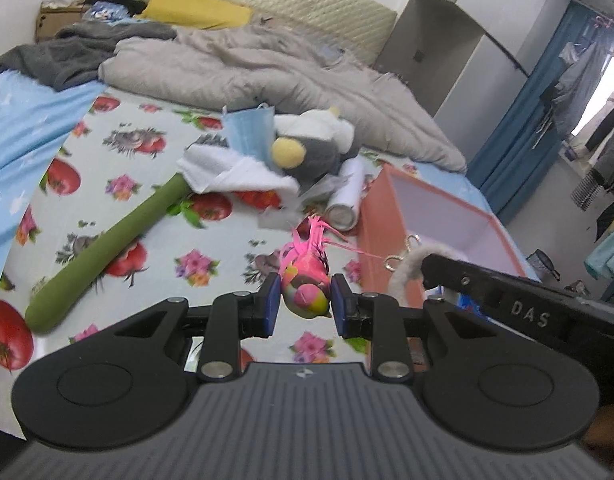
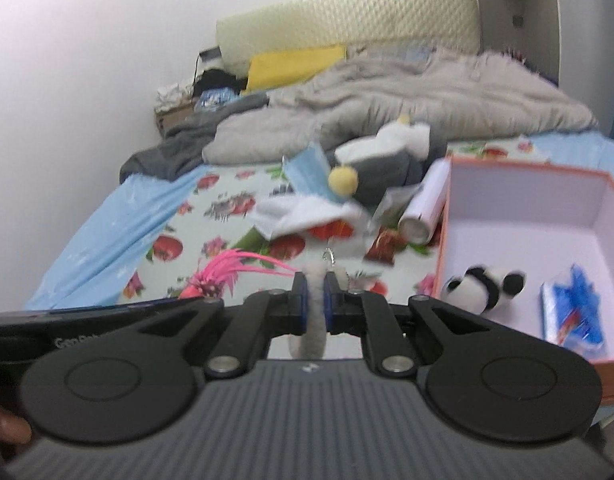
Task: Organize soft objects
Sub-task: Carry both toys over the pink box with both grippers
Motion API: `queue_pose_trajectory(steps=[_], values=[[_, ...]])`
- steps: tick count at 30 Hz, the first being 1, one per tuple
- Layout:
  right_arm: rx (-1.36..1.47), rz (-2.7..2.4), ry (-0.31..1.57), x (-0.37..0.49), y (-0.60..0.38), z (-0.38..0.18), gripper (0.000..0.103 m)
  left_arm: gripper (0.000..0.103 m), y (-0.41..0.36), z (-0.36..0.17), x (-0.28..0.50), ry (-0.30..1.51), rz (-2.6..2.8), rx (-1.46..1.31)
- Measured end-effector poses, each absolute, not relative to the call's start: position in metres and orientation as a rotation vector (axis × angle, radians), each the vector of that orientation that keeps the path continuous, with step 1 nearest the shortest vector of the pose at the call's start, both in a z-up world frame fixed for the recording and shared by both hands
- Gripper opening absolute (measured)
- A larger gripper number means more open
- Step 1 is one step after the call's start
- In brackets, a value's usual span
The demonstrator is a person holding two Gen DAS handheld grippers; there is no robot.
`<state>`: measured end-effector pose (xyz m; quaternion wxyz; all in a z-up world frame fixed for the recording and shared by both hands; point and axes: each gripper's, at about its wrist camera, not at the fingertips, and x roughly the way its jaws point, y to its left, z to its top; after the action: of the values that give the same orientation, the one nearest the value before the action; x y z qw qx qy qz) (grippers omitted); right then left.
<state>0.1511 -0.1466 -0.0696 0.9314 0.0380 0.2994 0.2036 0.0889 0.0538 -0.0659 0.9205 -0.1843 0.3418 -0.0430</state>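
My left gripper (image 1: 305, 298) is shut on a pink feathered toy bird (image 1: 307, 280), held above the bed; its pink feathers also show in the right wrist view (image 2: 223, 272). My right gripper (image 2: 316, 286) is shut on a white fuzzy keychain loop (image 2: 314, 312) with metal clasps, also visible in the left wrist view (image 1: 407, 268). The orange box (image 2: 447, 216) with a white inside stands to the right and holds a small panda plush (image 2: 483, 284) and a blue packet (image 2: 571, 312). On the bed lie a grey and white plush (image 1: 315, 140), a green soft stick (image 1: 103, 248), a white cloth (image 1: 235, 172) and a blue face mask (image 1: 247, 128).
A white canister (image 1: 347, 196) lies beside the orange box (image 1: 387, 216). A rumpled grey duvet (image 1: 267, 68) and a yellow pillow (image 1: 195, 8) fill the far end of the bed. A small red packet (image 2: 383, 244) lies near the box. A wardrobe (image 1: 447, 32) stands at the right.
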Motion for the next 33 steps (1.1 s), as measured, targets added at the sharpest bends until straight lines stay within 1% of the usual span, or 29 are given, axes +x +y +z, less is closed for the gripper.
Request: queue_pose_trajectory(steps=[8, 16, 23, 33], values=[[0.091, 0.362, 0.541, 0.143, -0.169, -0.046, 0.011, 0.032, 0.036, -0.042, 0.089, 0.652, -0.132, -0.343], [0.108, 0.262, 0.515, 0.136, -0.211, -0.040, 0.011, 0.032, -0.002, -0.037, 0.101, 0.654, -0.229, -0.334], [0.137, 0.188, 0.549, 0.144, -0.236, -0.057, 0.012, 0.032, -0.041, -0.047, 0.130, 0.681, -0.324, -0.297], [0.204, 0.121, 0.654, 0.185, -0.278, -0.096, 0.012, 0.032, -0.091, -0.072, 0.199, 0.795, -0.396, -0.251]])
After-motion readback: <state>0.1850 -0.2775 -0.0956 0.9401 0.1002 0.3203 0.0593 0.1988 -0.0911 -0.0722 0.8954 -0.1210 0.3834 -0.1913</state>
